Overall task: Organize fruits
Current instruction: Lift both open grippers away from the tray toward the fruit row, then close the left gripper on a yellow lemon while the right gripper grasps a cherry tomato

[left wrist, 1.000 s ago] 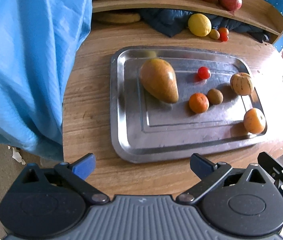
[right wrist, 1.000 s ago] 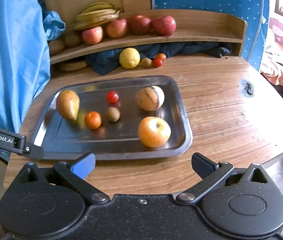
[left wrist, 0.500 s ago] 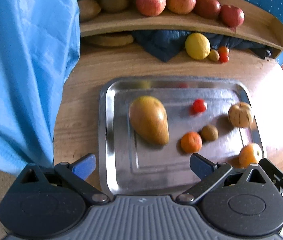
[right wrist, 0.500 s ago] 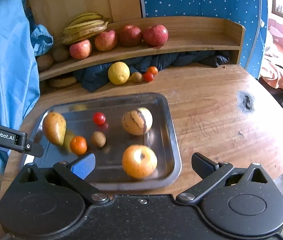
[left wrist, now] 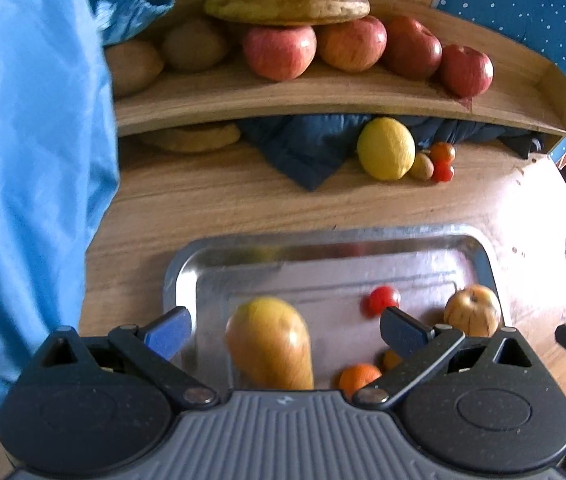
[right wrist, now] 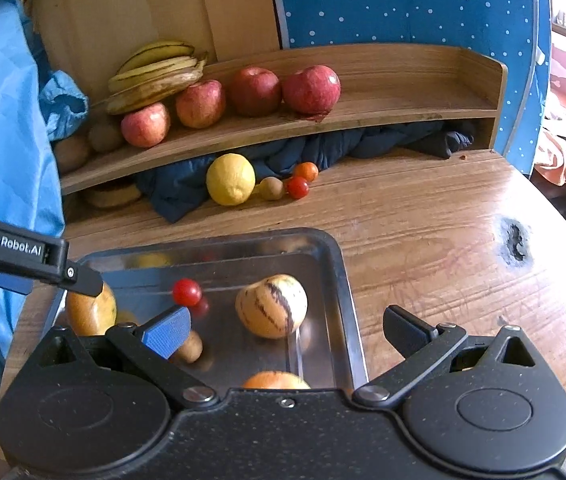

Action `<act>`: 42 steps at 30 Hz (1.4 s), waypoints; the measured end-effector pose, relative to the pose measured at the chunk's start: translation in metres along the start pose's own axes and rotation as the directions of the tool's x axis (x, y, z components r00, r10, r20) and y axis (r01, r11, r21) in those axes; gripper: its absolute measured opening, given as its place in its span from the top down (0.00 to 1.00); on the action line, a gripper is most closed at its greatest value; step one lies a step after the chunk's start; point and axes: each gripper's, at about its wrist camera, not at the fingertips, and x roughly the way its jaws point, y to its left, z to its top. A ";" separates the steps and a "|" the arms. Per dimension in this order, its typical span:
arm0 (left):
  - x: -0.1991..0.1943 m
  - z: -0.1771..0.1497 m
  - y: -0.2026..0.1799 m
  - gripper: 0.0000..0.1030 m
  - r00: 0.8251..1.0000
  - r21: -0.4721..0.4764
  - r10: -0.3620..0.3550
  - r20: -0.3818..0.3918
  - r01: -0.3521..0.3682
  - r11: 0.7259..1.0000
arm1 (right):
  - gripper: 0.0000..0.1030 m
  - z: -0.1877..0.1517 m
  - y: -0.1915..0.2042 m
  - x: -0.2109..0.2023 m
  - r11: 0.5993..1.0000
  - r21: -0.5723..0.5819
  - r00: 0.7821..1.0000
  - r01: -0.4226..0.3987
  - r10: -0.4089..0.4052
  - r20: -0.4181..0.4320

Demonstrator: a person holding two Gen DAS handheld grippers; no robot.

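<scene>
A steel tray [left wrist: 187, 276] on the wooden table holds a mango [left wrist: 269, 340], a cherry tomato [left wrist: 381, 299], a striped melon [left wrist: 471, 310] and an orange [left wrist: 357, 376]. My left gripper [left wrist: 285, 330] is open, its fingers either side of the mango and just above it. My right gripper [right wrist: 287, 330] is open above the tray's [right wrist: 339, 264] right part, with the striped melon [right wrist: 272, 306] between its fingers' line. The tomato [right wrist: 186, 291], a kiwi [right wrist: 191, 347], an orange fruit [right wrist: 275, 380] and the mango [right wrist: 91, 312] also show there.
A wooden shelf [right wrist: 363, 120] behind holds apples [right wrist: 311, 89] and bananas [right wrist: 155, 74]. A lemon [right wrist: 231, 179], small fruits [right wrist: 297, 187] and a dark cloth [right wrist: 363, 144] lie under it. Blue fabric [left wrist: 31, 180] hangs at left. The table edge is at right.
Both grippers have moved forward and down over the tray. The mango now lies between the left fingers; the striped melon is close before the right gripper.
</scene>
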 end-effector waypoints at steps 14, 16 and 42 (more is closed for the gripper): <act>0.042 0.066 -0.034 0.01 0.992 0.032 -0.123 -0.003 0.123 0.992 | 0.01 0.027 -0.012 0.039 0.994 0.056 0.995 0.095 -0.095 -0.002; 0.047 0.074 -0.037 0.01 0.991 0.035 -0.136 -0.009 0.137 0.990 | 0.01 0.033 -0.015 0.046 0.992 0.058 0.993 0.115 -0.115 -0.005; 0.096 0.112 -0.061 0.03 0.992 -0.086 -0.129 -0.013 0.127 0.988 | 0.15 0.084 -0.047 0.109 0.999 -0.012 0.999 0.046 -0.046 -0.026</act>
